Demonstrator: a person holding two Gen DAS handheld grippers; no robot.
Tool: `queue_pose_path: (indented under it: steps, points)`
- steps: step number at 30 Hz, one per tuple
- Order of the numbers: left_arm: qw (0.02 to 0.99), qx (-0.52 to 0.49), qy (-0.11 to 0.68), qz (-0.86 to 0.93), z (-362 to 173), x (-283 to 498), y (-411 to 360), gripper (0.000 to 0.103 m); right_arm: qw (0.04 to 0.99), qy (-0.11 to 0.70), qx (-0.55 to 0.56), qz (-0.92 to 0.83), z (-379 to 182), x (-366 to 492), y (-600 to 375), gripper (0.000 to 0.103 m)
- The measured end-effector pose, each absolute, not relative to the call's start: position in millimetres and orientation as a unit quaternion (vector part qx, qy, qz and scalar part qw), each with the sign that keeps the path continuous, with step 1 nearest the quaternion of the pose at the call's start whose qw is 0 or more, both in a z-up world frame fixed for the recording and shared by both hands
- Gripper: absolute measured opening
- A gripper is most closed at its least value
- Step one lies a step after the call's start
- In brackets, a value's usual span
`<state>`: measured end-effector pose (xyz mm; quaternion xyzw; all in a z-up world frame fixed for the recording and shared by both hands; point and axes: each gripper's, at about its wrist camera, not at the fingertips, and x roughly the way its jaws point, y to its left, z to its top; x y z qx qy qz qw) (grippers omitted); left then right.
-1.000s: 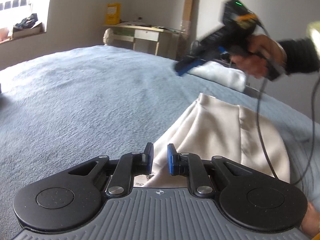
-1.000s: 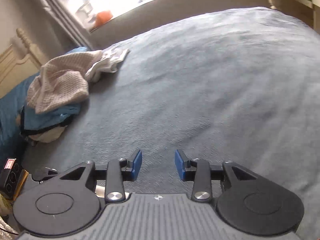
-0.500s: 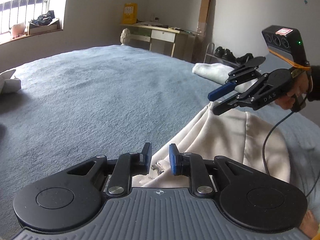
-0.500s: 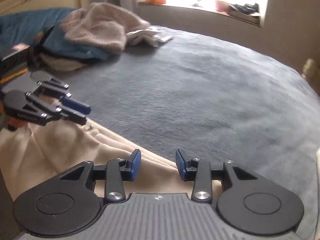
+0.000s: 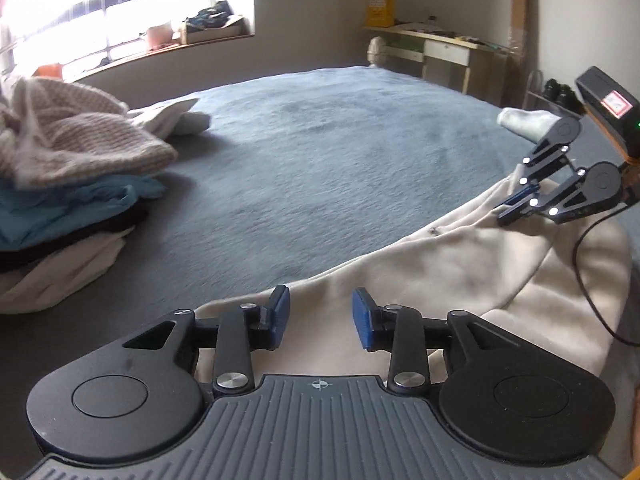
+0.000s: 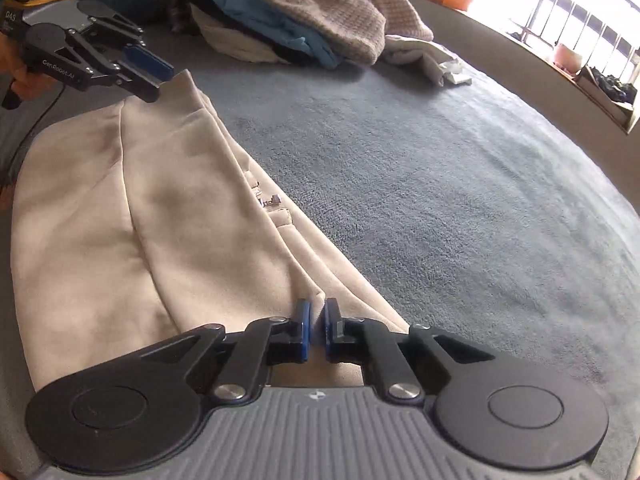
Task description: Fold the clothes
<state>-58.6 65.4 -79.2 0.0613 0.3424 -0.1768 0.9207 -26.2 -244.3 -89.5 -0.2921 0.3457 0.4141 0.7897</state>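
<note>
A beige garment [image 5: 460,280] lies folded lengthwise on the blue-grey bed cover [image 5: 340,152], with a metal clasp [image 6: 270,200] on its edge. My left gripper [image 5: 320,318] is open, its fingers [image 5: 280,312] hovering over one end of the cloth. In the right wrist view the left gripper [image 6: 162,82] sits at the garment's [image 6: 160,220] far corner. My right gripper [image 6: 316,320] is shut on a fold of the cloth's edge at the other end. The left wrist view shows the right gripper [image 5: 506,210] pinching that end.
A pile of clothes [image 5: 80,160] with a knitted pink sweater on top sits at the bed's left side, also in the right wrist view [image 6: 320,12]. A white cloth [image 5: 528,120] lies far right. A black cable [image 5: 584,280] trails over the garment. A desk [image 5: 440,48] stands beyond the bed.
My left gripper has opened and let go of the cloth. The right gripper came down to the garment's other end and shut on its edge.
</note>
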Motion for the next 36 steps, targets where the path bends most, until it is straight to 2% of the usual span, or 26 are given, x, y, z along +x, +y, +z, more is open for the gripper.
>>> queue_pose_path:
  steps: [5,9,13,17,21,24,31,33,34,35,36]
  points:
    - [0.912,0.098,0.343,-0.202,-87.1,-44.4,59.2,0.044,0.807,0.305,-0.330,0.384,-86.3,-47.4,-239.6,0.004]
    - [0.912,0.126,0.323,-0.218,-94.2,-32.3,41.7,0.044,0.819,0.250,-0.389,0.339,-73.7,-62.5,-227.9,0.003]
    - [0.917,0.138,0.305,-0.215,-100.9,-34.0,29.9,0.044,0.834,0.242,-0.405,0.286,-80.2,-60.0,-219.0,0.003]
    - [0.919,0.150,0.288,-0.225,-101.2,-46.6,20.8,0.044,0.839,0.265,-0.403,0.254,-122.0,-46.1,-214.2,0.003]
    - [0.907,0.177,0.293,-0.244,-112.3,-54.6,9.4,0.044,0.873,0.284,-0.331,0.218,-128.2,-29.4,-219.2,0.004]
    - [0.906,0.174,0.299,-0.243,-120.4,-50.6,8.3,0.044,0.906,0.306,-0.241,0.169,-115.3,-11.2,-238.6,0.010]
    - [0.910,0.140,0.306,-0.243,-119.8,-41.9,13.4,0.044,0.935,0.331,0.108,0.064,-67.8,14.0,-376.2,0.013]
    - [0.910,0.134,0.307,-0.243,-120.4,-41.4,14.3,0.044,0.924,0.334,0.167,0.080,-63.9,5.1,-402.2,0.014]
    - [0.911,0.131,0.308,-0.243,-120.7,-41.0,15.0,0.044,0.918,0.342,0.177,0.093,-65.8,1.8,-406.9,0.020]
    - [0.911,0.129,0.308,-0.242,-120.9,-40.6,15.3,0.044,0.912,0.349,0.187,0.107,-67.7,-1.6,-411.6,0.031]
    - [0.911,0.127,0.309,-0.241,-121.0,-40.3,15.3,0.044,0.907,0.356,0.193,0.118,-69.8,-4.1,-414.8,0.035]
